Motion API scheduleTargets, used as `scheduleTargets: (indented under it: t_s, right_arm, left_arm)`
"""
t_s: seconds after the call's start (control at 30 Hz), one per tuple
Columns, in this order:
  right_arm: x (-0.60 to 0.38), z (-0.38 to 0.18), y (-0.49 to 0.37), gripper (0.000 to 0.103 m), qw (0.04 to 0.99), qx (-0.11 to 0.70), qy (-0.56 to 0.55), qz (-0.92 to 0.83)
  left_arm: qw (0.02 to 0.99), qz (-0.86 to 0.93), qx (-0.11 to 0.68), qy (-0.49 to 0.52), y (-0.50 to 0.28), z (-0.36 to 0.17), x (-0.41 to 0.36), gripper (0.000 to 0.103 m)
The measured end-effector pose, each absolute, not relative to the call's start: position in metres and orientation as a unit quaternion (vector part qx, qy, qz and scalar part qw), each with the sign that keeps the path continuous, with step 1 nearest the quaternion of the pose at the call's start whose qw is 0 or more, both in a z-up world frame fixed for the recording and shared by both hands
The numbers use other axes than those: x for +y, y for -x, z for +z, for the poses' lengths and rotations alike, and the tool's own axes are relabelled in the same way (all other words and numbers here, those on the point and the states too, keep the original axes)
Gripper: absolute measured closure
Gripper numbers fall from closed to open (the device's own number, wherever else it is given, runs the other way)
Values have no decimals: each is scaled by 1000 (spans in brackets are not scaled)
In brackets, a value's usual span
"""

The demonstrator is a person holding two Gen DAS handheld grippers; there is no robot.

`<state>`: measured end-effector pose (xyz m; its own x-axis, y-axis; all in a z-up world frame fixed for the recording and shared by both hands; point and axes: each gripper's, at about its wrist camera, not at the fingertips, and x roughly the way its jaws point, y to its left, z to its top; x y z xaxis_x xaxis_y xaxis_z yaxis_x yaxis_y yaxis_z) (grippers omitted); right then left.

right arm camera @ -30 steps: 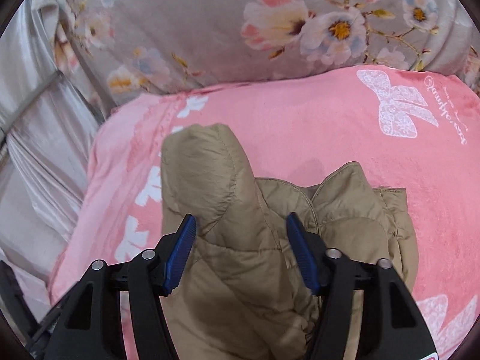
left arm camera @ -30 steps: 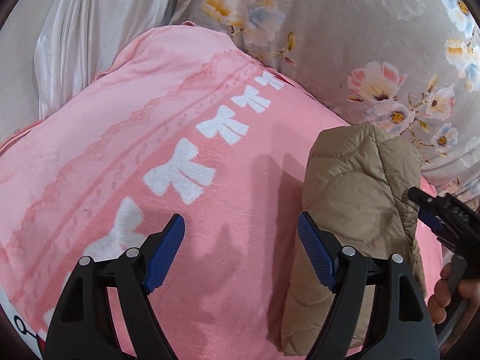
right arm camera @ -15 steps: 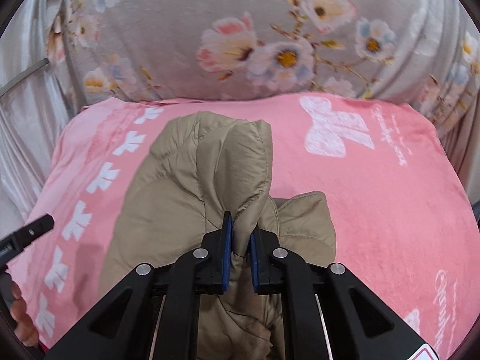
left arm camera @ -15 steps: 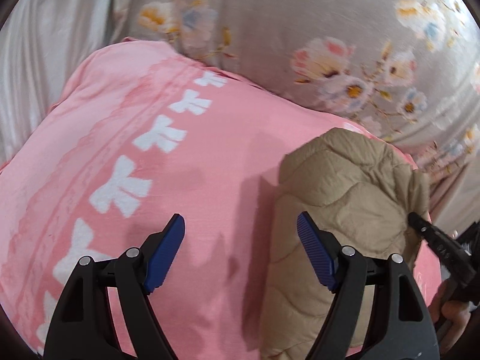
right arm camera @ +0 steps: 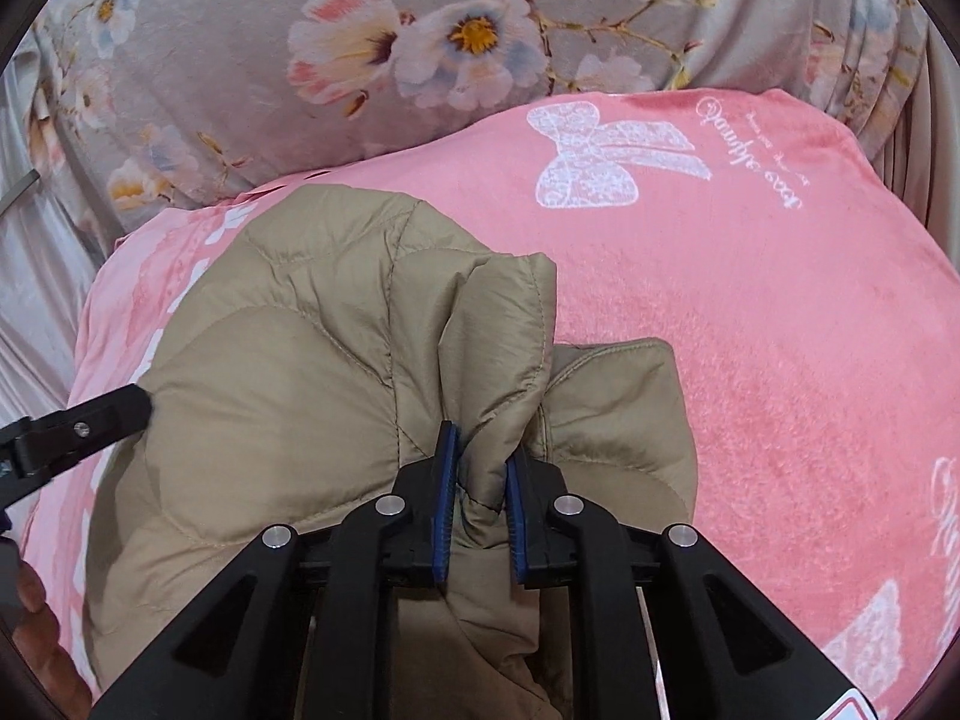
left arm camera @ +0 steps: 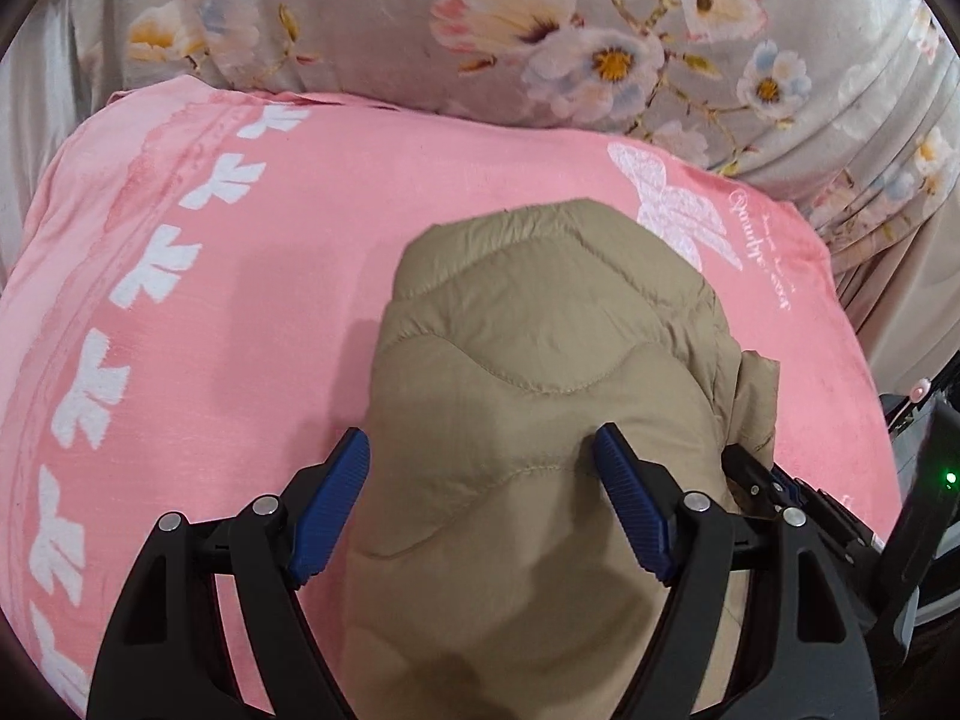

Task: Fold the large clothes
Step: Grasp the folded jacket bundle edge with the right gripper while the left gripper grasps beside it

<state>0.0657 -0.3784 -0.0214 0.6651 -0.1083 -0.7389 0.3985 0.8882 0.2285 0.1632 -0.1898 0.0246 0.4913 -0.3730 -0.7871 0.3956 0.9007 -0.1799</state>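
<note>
A tan quilted puffer jacket (left arm camera: 540, 360) lies bunched on a pink blanket (left arm camera: 270, 300). In the left wrist view my left gripper (left arm camera: 480, 498) is open, its blue pads either side of the jacket's near bulge. In the right wrist view my right gripper (right arm camera: 480, 480) is shut on a raised fold of the jacket (right arm camera: 336, 372). The left gripper's black finger (right arm camera: 84, 420) shows at the left edge of that view, against the jacket's side. The right gripper's body (left arm camera: 798, 510) shows at the right of the left wrist view.
The pink blanket (right arm camera: 750, 330) has white bow prints and covers a bed. A grey floral quilt (left arm camera: 600, 30) is piled behind it. Pale curtain fabric (right arm camera: 36, 300) hangs at the left. A dark device with a green light (left arm camera: 936, 480) sits at the right edge.
My left gripper has swung right over the jacket, which now sits between its open pads. My right gripper closed on a jacket fold and still holds it raised.
</note>
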Motion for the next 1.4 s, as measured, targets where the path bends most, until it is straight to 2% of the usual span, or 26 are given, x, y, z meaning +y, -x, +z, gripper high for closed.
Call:
scheduleTargets:
  t_s: [0.13, 0.3, 0.47, 1.4]
  right_arm:
    - [-379, -37, -68, 89, 894, 378, -188, -149]
    - [-381, -51, -70, 87, 895, 371, -197, -151]
    - [-382, -59, -71, 86, 897, 363, -202, -152]
    - [-390, -79, -65, 84, 902, 325, -241, -152]
  left_arm:
    - [867, -211, 451, -20, -168, 11, -199, 24]
    - [869, -204, 451, -31, -175, -7, -207, 12]
    - [875, -195, 442, -39, -176, -20, -212, 7]
    - [903, -176, 388, -63, -169, -43, -229, 5]
